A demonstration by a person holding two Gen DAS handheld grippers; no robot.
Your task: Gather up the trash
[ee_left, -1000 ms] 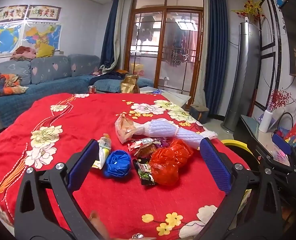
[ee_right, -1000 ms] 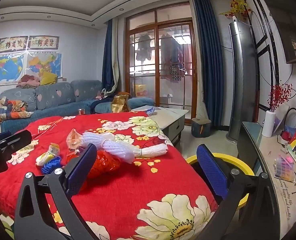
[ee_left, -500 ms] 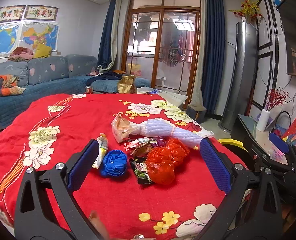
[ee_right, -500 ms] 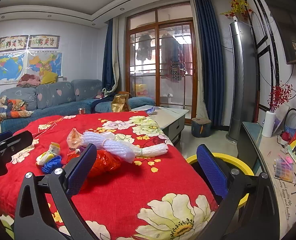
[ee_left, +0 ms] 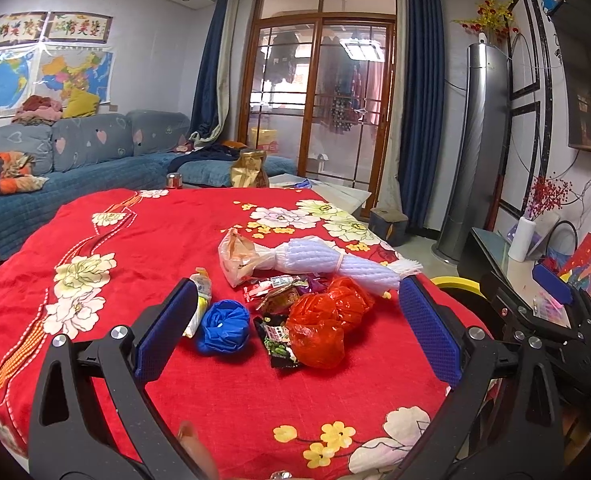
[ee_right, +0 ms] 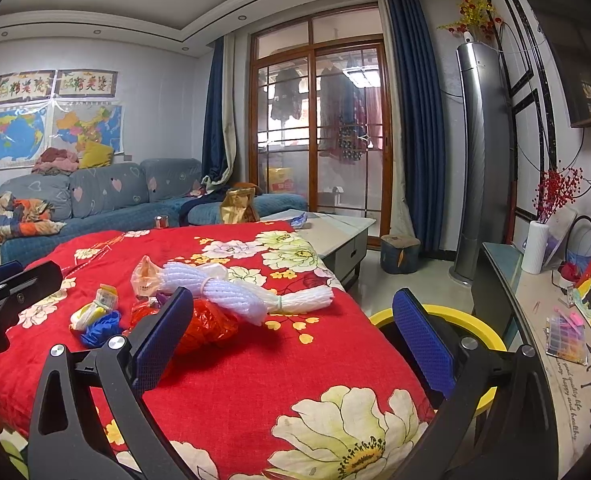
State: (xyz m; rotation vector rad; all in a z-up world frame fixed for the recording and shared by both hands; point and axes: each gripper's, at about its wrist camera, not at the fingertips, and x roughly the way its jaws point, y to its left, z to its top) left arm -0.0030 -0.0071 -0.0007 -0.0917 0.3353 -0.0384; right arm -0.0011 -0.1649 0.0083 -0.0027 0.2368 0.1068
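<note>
Both claws gape wide and hold nothing: the left gripper point(ee_left: 295, 332) frames the trash heap near the table's right edge; the right gripper point(ee_right: 291, 340) hangs over that edge. The slick red plastic bag point(ee_left: 321, 322) could squirt free of the pads or drag the snack wrapper point(ee_left: 279, 340) along; farther back, the long white foam netting point(ee_left: 335, 262) could roll off beside the yellow bin point(ee_right: 447, 320).

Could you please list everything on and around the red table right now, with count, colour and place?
tablecloth: one, red floral, covering the table
crumpled bag: one, blue, left of the pile
plastic bags: two, red-orange, pile's near side
foam net sleeves: one bundle, white, behind the pile
snack wrappers: several, mixed colours, pile's middle
bin: one, yellow-rimmed, past the table's right edge
left gripper: open, empty
right gripper: open, empty
</note>
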